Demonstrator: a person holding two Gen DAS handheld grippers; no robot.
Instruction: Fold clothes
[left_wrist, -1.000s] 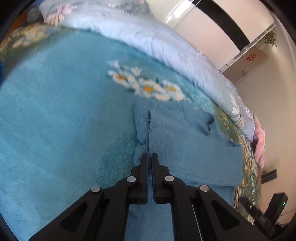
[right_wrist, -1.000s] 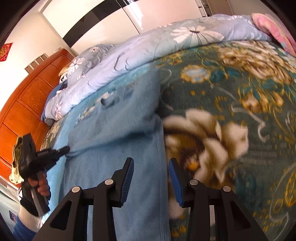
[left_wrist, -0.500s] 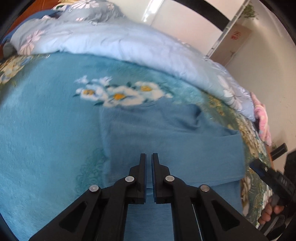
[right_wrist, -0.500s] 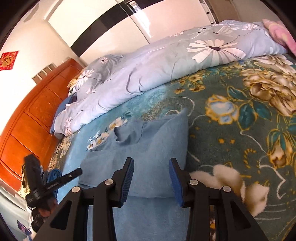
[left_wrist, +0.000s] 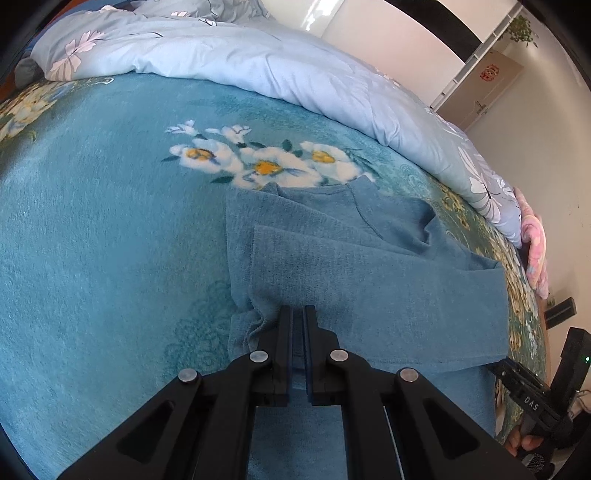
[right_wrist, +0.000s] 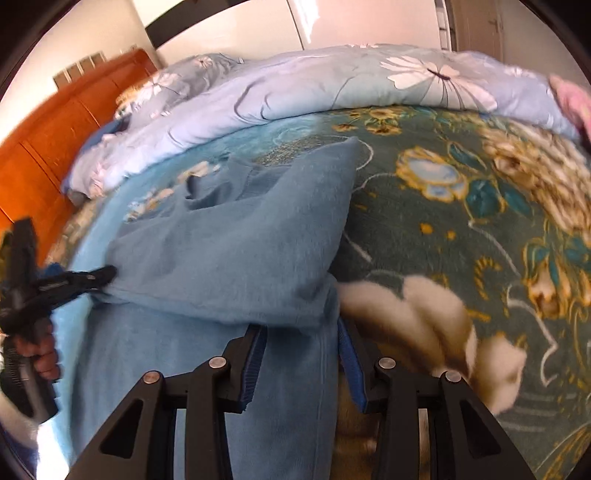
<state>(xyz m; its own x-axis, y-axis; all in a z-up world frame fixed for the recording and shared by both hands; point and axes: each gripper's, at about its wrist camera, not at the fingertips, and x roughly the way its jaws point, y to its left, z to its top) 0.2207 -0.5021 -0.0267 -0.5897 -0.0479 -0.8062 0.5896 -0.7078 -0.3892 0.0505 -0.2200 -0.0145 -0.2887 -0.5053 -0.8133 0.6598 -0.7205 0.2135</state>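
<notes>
Two hand-held grippers are engaged: left hand-held gripper (left_wrist: 297, 319) clenched on the blue garment (left_wrist: 369, 280), lying on the bed (left_wrist: 92, 221); right hand-held gripper (right_wrist: 302, 343) parted astride its edge. Fold is judged underway; flat placement is required next.

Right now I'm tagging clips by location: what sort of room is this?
Most likely a bedroom: the blue garment lies on a floral blanket beside a rumpled duvet, with a wooden headboard behind.
</notes>
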